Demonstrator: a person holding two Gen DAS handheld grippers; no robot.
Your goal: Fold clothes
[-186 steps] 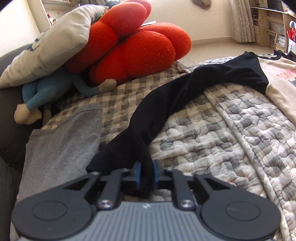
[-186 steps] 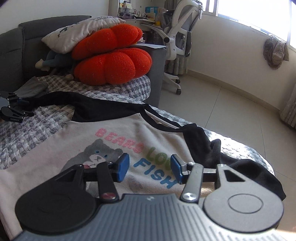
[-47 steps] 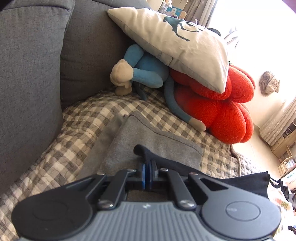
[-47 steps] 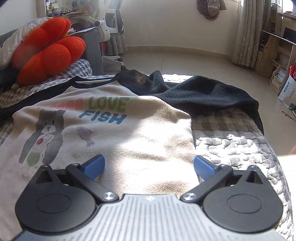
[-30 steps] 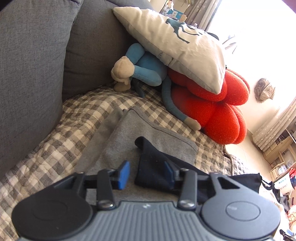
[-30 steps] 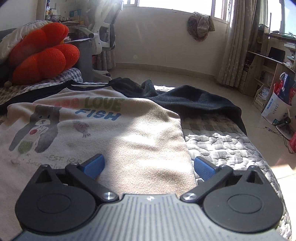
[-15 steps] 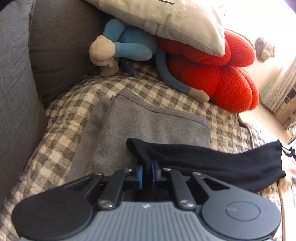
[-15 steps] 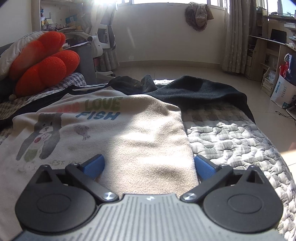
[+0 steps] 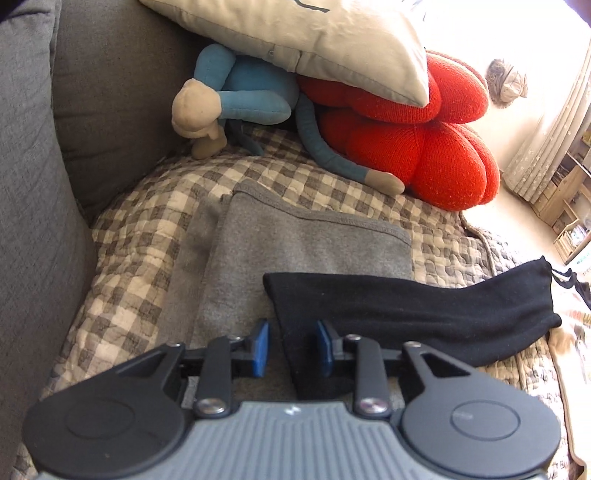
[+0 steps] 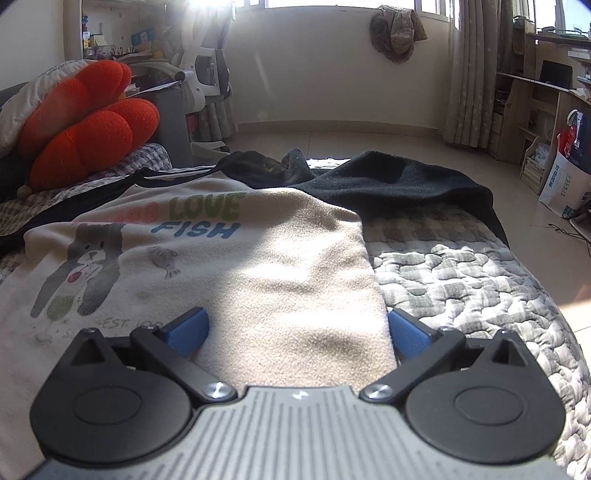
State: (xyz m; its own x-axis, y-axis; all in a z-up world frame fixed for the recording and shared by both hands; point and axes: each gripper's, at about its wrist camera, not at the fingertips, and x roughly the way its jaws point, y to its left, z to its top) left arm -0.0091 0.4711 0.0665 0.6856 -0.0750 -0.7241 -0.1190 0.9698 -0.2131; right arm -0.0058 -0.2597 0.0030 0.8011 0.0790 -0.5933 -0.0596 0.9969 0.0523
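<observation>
The left gripper (image 9: pixel 291 347) is standing partly released, its two blue pads (image 9: pixel 261 347) having just been opening; one black sleeve (image 9: pixel 406 314) is lying between them, the left pad clear of it, contact at the right pad hard to judge. The sleeve is stretching rightward over one folded grey garment (image 9: pixel 295 251) on the checked quilt (image 9: pixel 122 258). Beyond are sitting one blue plush toy (image 9: pixel 251 99), two red cushions (image 9: pixel 406 147) and one pale pillow (image 9: pixel 314 33).

The right gripper (image 10: pixel 297 332) is gaping wide, released, its two pads straddling the cream sweatshirt (image 10: pixel 258 266), which is lying flat, its other black sleeve (image 10: pixel 406 184) spreading beyond.
</observation>
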